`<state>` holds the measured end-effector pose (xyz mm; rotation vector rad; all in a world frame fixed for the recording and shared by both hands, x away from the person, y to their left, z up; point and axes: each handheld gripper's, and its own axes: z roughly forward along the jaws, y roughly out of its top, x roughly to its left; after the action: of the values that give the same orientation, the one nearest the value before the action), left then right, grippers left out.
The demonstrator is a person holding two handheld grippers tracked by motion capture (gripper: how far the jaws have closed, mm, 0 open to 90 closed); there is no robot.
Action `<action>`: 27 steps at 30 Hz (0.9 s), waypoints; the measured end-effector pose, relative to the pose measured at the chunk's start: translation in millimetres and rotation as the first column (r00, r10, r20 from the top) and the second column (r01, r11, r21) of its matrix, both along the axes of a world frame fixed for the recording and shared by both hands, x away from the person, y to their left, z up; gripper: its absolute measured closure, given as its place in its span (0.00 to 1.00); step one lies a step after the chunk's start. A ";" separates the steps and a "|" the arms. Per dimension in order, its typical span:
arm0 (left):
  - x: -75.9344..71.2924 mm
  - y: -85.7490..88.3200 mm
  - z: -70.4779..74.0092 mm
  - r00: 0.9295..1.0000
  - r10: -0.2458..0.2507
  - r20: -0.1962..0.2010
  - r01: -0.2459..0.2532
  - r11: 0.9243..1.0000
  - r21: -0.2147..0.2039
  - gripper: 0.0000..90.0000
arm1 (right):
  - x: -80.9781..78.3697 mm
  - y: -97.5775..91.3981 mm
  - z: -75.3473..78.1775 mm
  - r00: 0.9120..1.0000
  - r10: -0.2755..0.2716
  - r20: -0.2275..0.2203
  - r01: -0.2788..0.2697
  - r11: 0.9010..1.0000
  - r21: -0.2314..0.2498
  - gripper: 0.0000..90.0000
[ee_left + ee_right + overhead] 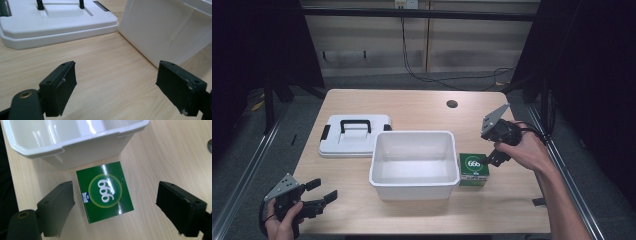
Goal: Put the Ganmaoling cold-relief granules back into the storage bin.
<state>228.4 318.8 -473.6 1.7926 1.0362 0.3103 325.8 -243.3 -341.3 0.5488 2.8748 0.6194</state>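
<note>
A green box [474,170] marked 999 lies flat on the table against the right side of a white tub [415,162]. My right gripper [493,158] hovers just above the box, open, its jaws spread wider than the box [105,191] with nothing between them. The tub's rim [75,143] crosses the top of the right gripper view. My left gripper [323,195] rests low at the table's front left corner, open and empty, pointing toward the tub's wall [165,30] and a white lid [50,25].
A white lid with a black handle [355,135] lies flat left of the tub. A round cable hole [452,104] sits in the far right part of the table. Bare wood stretches in front of the tub.
</note>
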 end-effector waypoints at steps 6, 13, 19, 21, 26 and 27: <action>0.3 -0.1 0.0 1.000 -0.003 -0.001 0.003 1.000 0.001 0.18 | 8.1 7.8 -9.3 0.998 0.049 -0.038 -0.051 0.997 -0.055 0.15; 0.0 0.1 0.1 1.000 0.000 -0.001 0.000 1.000 -0.004 0.18 | 12.1 17.5 -22.6 0.993 0.090 -0.081 -0.100 0.986 -0.136 0.14; 0.1 0.2 0.1 1.000 0.001 0.000 -0.001 1.000 -0.004 0.18 | 14.5 20.4 -29.6 0.989 0.122 -0.087 -0.135 0.976 -0.171 0.10; 0.0 0.1 0.1 1.000 0.001 0.000 -0.001 1.000 -0.003 0.18 | 14.7 21.6 -31.6 0.986 0.137 -0.094 -0.153 0.972 -0.180 0.10; 0.0 0.1 0.0 1.000 0.001 0.001 -0.001 1.000 -0.004 0.18 | 15.5 24.7 -37.7 0.982 0.150 -0.113 -0.172 0.960 -0.219 0.10; 0.0 0.1 0.1 1.000 0.000 0.000 0.000 1.000 -0.004 0.18 | 16.2 26.8 -40.8 0.981 0.156 -0.115 -0.180 0.955 -0.237 0.10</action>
<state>228.4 318.8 -473.5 1.7884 1.0363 0.3080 342.0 -216.6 -382.1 0.3062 3.0487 0.2542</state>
